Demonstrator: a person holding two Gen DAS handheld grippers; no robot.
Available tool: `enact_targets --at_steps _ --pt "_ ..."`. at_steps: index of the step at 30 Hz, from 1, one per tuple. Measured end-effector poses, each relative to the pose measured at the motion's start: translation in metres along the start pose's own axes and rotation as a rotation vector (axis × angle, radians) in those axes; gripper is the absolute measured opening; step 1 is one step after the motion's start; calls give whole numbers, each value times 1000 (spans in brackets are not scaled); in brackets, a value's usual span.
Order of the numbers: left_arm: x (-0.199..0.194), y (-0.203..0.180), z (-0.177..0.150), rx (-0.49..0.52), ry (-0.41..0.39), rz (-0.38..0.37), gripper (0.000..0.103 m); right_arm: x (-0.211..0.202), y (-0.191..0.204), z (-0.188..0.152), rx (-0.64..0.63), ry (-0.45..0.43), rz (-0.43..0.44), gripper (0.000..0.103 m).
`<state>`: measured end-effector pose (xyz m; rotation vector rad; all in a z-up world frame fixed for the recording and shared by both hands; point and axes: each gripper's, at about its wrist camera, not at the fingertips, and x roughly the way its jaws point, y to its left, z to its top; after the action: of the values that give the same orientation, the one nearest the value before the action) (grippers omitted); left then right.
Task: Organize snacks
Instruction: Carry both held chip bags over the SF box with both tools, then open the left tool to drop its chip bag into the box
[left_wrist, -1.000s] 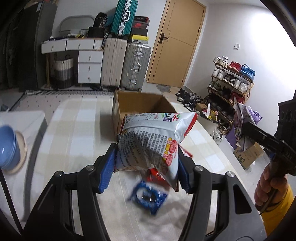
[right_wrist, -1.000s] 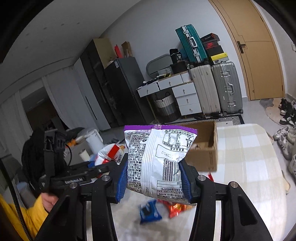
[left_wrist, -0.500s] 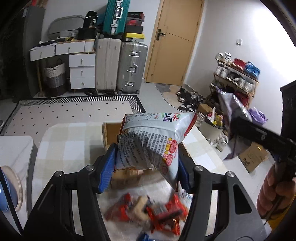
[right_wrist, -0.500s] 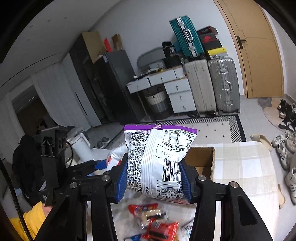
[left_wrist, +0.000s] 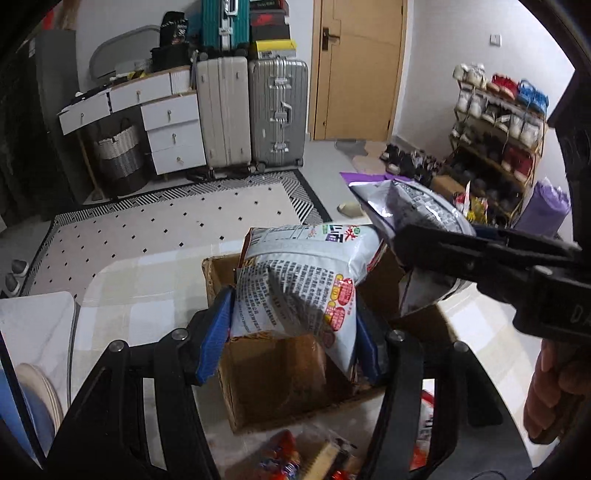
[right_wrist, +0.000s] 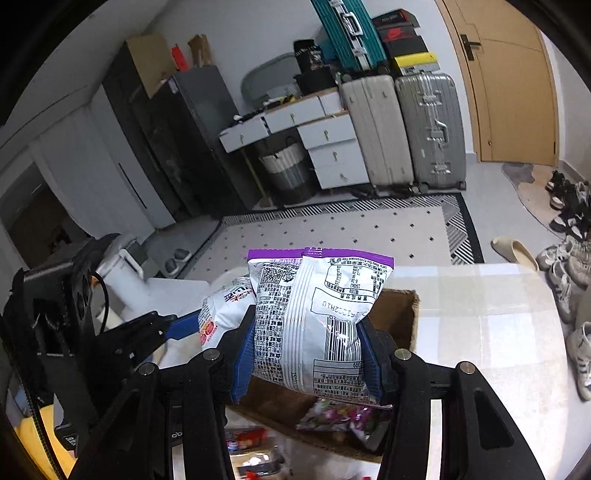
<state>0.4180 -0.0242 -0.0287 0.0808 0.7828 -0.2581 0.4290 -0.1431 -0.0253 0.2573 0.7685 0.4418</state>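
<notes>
Left wrist view shows the left gripper (left_wrist: 293, 332) clamped on a white snack bag with red print (left_wrist: 303, 280): both blue pads (left_wrist: 216, 334) press into the bag's lower half, and the pouch bulges upward out of the jaws. The bag hangs directly above the open cardboard box (left_wrist: 273, 376), whose brown inner wall shows beneath and behind it. The box stands on a checked tablecloth (left_wrist: 140, 291). To the right in this view, the right gripper (left_wrist: 432, 243) reaches in from the side, held by a hand (left_wrist: 554, 391), with its own bag over the box's far right corner, beside and slightly higher than the white-and-red one. Loose snack packets (left_wrist: 288, 458) lie on the table in front of the box, blurred.

Right wrist view shows the right gripper squeezing a white bag with a purple top edge (right_wrist: 317, 314), barcode side facing the camera. Its blue pads dent the bag at the waist, so most of the pouch stands above the fingers and a short strip hangs below. This bag also sits over the box opening, and a pink-and-purple packet (right_wrist: 343, 413) lies inside on the box floor under it. The left gripper and its bag appear at the left, the two bags nearly touching.
</notes>
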Motion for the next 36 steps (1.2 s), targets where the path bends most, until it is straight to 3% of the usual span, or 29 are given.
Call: enact_targets --at_steps 13,27,36 --pt "79 6 11 33 91 1 58 30 -15 -23 9 71 -23 49" --pt "117 -2 8 69 150 1 61 38 -16 -31 -19 107 -60 49" --pt "107 3 4 37 118 17 79 40 -10 -32 -30 115 -68 49"
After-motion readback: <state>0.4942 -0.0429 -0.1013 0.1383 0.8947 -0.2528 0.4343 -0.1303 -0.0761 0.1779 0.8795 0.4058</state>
